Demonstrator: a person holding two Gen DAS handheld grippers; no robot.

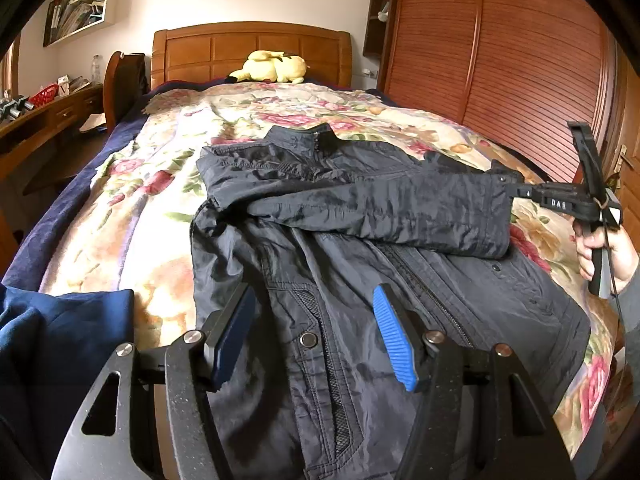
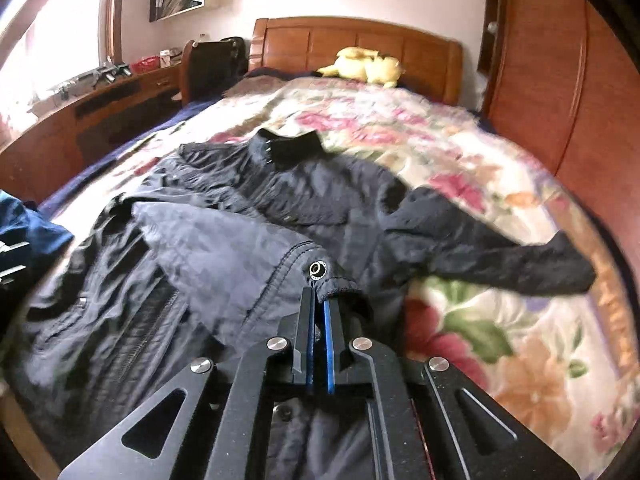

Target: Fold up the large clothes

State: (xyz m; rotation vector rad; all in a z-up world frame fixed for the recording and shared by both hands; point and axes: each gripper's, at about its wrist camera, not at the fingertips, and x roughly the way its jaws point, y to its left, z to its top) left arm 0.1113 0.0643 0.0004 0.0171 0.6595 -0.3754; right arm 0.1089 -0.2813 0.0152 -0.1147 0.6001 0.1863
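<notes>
Jacket (image 1: 360,240) flat on the bed (image 1: 120,216), collar toward the headboard (image 1: 252,50), plush toy (image 1: 272,66) behind it.

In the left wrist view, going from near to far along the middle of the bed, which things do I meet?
Open left tongs → dark jacket → flowered blanket → yellow plush toy → wooden headboard.

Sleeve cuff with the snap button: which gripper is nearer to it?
Right. The right gripper is shut on the sleeve cuff; the left gripper hovers open over the jacket's lower front, away from it.
</notes>
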